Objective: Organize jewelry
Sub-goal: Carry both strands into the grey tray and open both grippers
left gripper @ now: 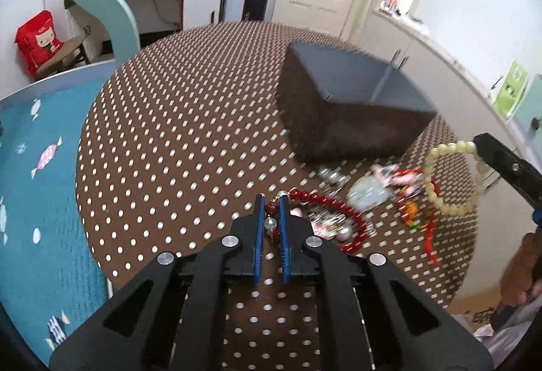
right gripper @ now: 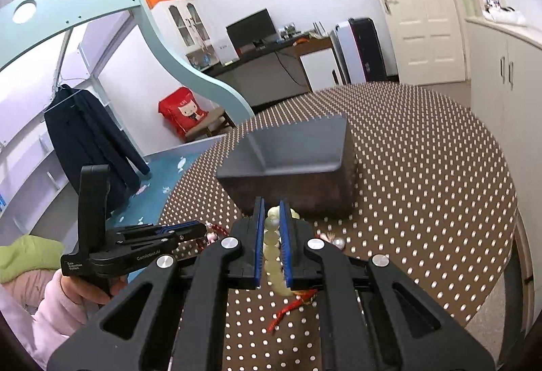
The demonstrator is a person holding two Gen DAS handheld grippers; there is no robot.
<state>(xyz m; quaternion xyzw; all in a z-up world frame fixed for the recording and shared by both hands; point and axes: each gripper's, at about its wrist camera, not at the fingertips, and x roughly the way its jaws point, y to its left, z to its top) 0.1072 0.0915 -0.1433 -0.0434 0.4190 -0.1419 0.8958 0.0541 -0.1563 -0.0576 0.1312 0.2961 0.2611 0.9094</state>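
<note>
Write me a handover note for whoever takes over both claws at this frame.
Left claw: shut on the dark red bead bracelet, most of which lies on the brown dotted round table.
Right claw: shut on the pale cream bead bracelet, which hangs lifted clear of the table.
Dark grey divided storage box: open behind the pile; no jewelry shows in the visible compartments.
On the table in front of the box: silver beads, a pale green flat pendant, a pink-and-red tasselled charm.
Done: both bracelets gripped.
Left: place both in the box, then the remaining pieces.
</note>
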